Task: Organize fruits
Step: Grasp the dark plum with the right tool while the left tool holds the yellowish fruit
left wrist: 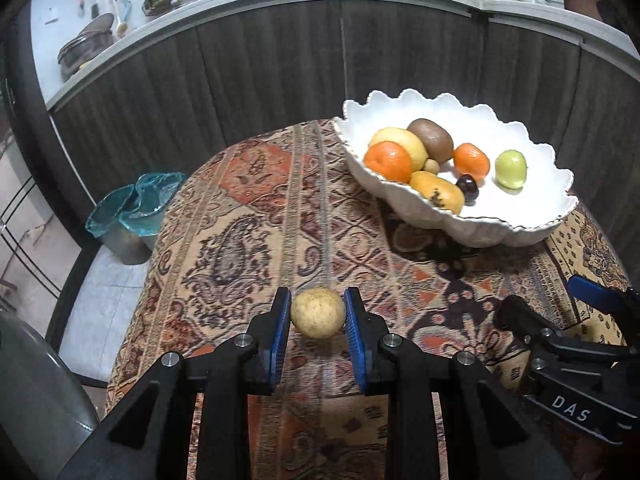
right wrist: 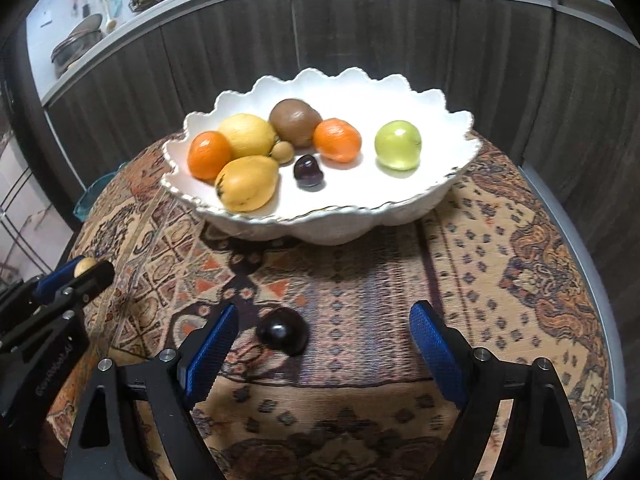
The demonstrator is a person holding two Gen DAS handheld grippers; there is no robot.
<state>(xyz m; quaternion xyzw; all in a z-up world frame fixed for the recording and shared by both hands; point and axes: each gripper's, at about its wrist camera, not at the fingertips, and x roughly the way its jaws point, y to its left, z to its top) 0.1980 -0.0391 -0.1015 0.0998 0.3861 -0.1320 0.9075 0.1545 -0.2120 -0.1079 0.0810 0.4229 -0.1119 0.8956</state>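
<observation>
My left gripper is shut on a small round tan fruit, held above the patterned tablecloth; that fruit also peeks out at the left edge of the right wrist view. My right gripper is open, low over the cloth, and a dark purple plum lies between its blue pads, nearer the left one and untouched. The white scalloped bowl sits further back, holding two oranges, a lemon, a kiwi, a yellow mango, a green apple, a dark cherry and a small tan fruit.
The table wears a paisley cloth; its edge drops off on the left, where a bin with a blue liner stands on the floor. Dark wood-panelled cabinets and a cluttered counter run behind. The right gripper's body shows at the left view's right edge.
</observation>
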